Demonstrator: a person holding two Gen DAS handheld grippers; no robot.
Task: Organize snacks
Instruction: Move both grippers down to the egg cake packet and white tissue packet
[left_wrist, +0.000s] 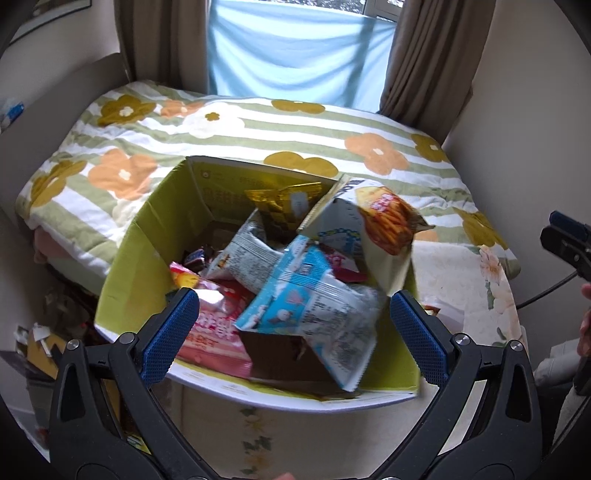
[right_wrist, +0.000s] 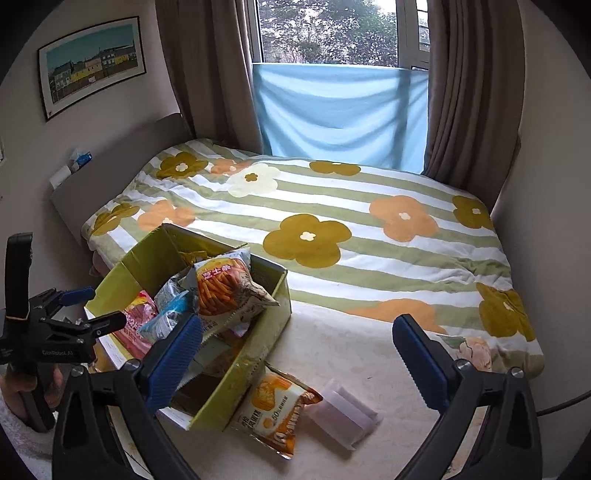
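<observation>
A green cardboard box (left_wrist: 140, 254) sits on the bed, filled with several snack bags: a blue-white bag (left_wrist: 314, 306), a pink bag (left_wrist: 214, 325), an orange fries bag (left_wrist: 388, 221) and a gold bag (left_wrist: 284, 199). My left gripper (left_wrist: 291, 332) is open and empty just above the box's near edge. In the right wrist view the box (right_wrist: 266, 317) is at left. An orange-and-white snack bag (right_wrist: 277, 406) and a pale pink packet (right_wrist: 343, 413) lie on the sheet beside it. My right gripper (right_wrist: 295, 354) is open and empty above them.
A green-striped flowered quilt (right_wrist: 332, 221) covers the far bed. Brown curtains (right_wrist: 472, 92) and a blue cloth (right_wrist: 340, 110) hang at the window behind. A grey headboard (right_wrist: 122, 162) stands at left. Clutter lies on the floor (left_wrist: 48, 332) left of the bed.
</observation>
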